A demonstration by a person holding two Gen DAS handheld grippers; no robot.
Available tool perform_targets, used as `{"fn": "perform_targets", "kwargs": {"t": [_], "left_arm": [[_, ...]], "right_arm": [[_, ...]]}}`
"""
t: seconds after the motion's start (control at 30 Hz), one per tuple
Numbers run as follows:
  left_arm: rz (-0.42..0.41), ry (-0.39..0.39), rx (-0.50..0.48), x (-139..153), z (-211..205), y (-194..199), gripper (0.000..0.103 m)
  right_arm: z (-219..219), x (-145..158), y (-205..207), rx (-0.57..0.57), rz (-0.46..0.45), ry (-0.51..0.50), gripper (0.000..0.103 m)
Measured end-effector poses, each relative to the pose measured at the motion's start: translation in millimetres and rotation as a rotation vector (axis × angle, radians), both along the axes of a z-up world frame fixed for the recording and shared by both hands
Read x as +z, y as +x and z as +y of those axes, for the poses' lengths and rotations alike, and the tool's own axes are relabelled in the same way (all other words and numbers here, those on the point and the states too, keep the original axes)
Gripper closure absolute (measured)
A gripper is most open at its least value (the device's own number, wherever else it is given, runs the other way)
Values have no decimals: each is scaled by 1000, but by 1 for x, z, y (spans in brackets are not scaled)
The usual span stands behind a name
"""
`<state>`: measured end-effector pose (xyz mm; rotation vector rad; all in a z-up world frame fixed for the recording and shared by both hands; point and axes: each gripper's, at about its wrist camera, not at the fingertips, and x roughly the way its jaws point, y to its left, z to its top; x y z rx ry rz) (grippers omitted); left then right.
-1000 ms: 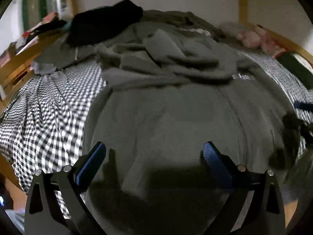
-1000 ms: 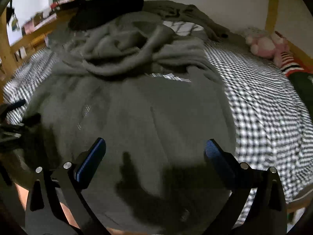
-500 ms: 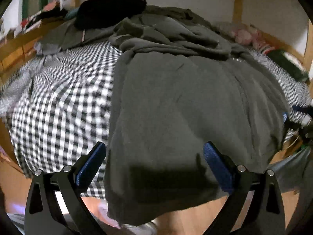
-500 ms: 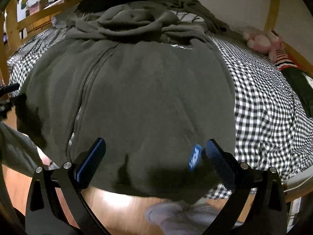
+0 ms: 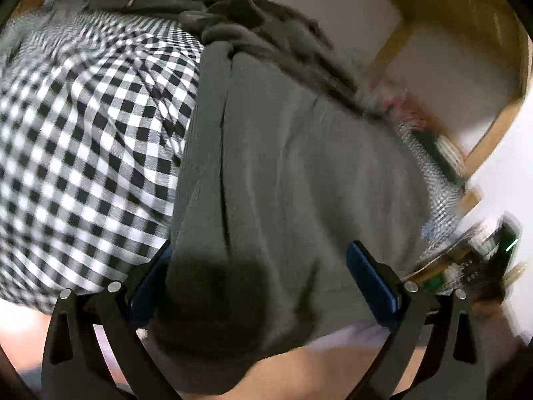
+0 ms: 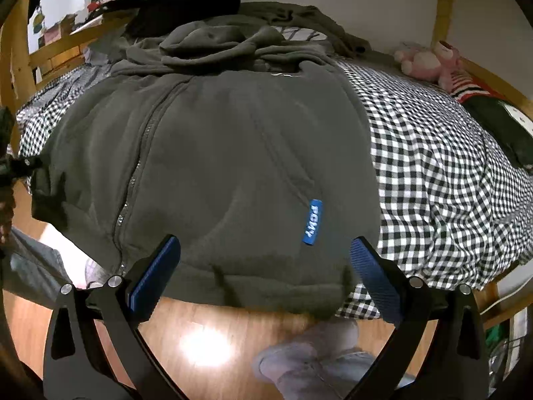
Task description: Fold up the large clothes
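Note:
A dark grey zip hoodie [image 6: 216, 153] lies spread on a black-and-white checked bed, its hem hanging over the near edge, with a small blue label [image 6: 312, 221] near the hem. Its hood and sleeves are bunched at the far end [image 6: 213, 46]. My right gripper [image 6: 265, 266] is open just in front of the hem's right part, nothing between its fingers. In the left wrist view the hoodie [image 5: 283, 166] fills the middle; my left gripper [image 5: 258, 276] is open with the hem's left corner lying between its fingers. That view is tilted and blurred.
The checked sheet [image 6: 439, 180] covers the bed. A black garment [image 6: 186, 3] and other dark clothes lie at the far end. A pink plush toy [image 6: 429, 60] sits far right. A wooden bed frame [image 6: 16, 66] surrounds it. Wood floor [image 6: 206, 333] and a grey slipper [image 6: 319, 353] lie below.
Both grippers have pulled back and down from above the hoodie's body to its hem at the bed edge. The left wrist view has tilted and shifted left. Both stayed open.

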<state>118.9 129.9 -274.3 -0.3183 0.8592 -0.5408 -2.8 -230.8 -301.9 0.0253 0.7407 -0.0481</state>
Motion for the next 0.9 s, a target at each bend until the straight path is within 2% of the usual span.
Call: {"fn": "perform_targets", "kwargs": {"t": [0.07, 0.1, 0.17, 0.23, 0.4, 0.43, 0.47, 0.5, 0.57, 0.63, 0.7, 0.77, 0.8, 0.83, 0.9], "left_arm": [[33, -29, 5, -1, 3, 2, 8], [42, -2, 6, -1, 1, 4, 14], [62, 63, 0, -2, -1, 5, 45], [59, 102, -2, 0, -2, 6, 63], [47, 115, -23, 12, -10, 11, 63], [52, 123, -25, 12, -12, 10, 60], [59, 133, -30, 10, -14, 10, 49], [70, 152, -43, 5, -19, 10, 43], [70, 191, -52, 1, -27, 11, 37], [54, 237, -58, -2, -35, 10, 30], [35, 295, -68, -5, -43, 8, 30], [15, 348, -83, -6, -51, 6, 30], [9, 359, -83, -6, -53, 5, 30], [9, 358, -77, -6, -54, 5, 30], [11, 345, -53, -5, -53, 7, 39]], "right_arm": [[-9, -2, -3, -18, -6, 28, 3], [-13, -3, -5, -23, -6, 34, 3], [-22, -7, -7, -24, -4, 36, 3], [-37, -15, -11, -39, -12, 52, 3], [-77, -26, -14, -127, -16, 251, 3], [-83, -30, -13, -137, -6, 264, 3], [-86, -32, -13, -144, -3, 268, 3], [-89, -35, -11, -139, -10, 284, 3], [-93, -33, -8, -98, -61, 321, 3], [-93, -30, 1, -55, -87, 276, 3], [-97, -36, 12, -26, -77, 280, 3], [-103, -47, 21, 1, -51, 331, 4], [-103, -50, 24, 24, -46, 360, 11], [-101, -53, 26, 58, -43, 394, 22], [-95, -55, 29, 73, -41, 379, 25]]}}
